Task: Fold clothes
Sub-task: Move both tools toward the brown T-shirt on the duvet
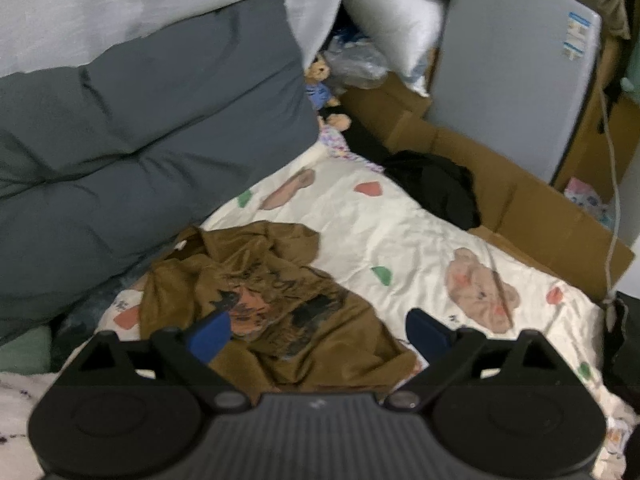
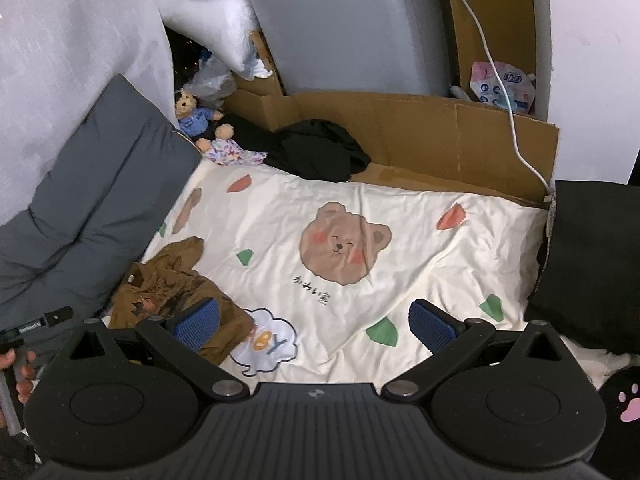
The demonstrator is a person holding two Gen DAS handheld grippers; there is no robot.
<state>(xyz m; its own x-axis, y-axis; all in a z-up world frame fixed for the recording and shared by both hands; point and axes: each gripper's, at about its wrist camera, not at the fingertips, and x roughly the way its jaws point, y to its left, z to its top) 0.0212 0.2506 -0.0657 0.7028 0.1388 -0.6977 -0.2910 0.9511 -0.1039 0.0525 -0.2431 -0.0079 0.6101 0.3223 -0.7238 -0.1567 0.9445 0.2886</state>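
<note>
Brown shirt [image 1: 276,300] lies crumpled on the cream sheet [image 1: 400,232], near its left edge and close beside the grey cushion [image 1: 140,120]; a dark and orange print shows on the rumpled cloth. In the right wrist view the shirt [image 2: 176,300] sits at the lower left of the sheet [image 2: 440,248], its lower corner lying partly over the blue-edged cloud print [image 2: 272,344].

The left hand-held gripper [image 1: 318,334] hangs over the shirt with its jaws spread wide; the blue left pad [image 1: 210,334] is over the cloth and the other pad [image 1: 426,336] is over the shirt's right edge and bare sheet. Whether the pads touch the cloth cannot be told. Nothing is held between them.

The right hand-held gripper [image 2: 316,326] is also wide apart and holds nothing; its left pad [image 2: 196,324] is over the shirt's lower right corner, its right pad [image 2: 434,324] over bare sheet beside a green patch.

A bear face [image 2: 344,244] is printed mid-sheet. At the far edge lies a black garment [image 2: 320,150] against flattened cardboard [image 2: 460,140], with a teddy [image 2: 196,118] in a blue top in the corner by the cushion. A white cable [image 2: 516,140] runs down over the cardboard. A black cushion [image 2: 592,260] borders the sheet on the right. Fingers [image 2: 22,372] of a hand show at the lower left edge of the right wrist view
</note>
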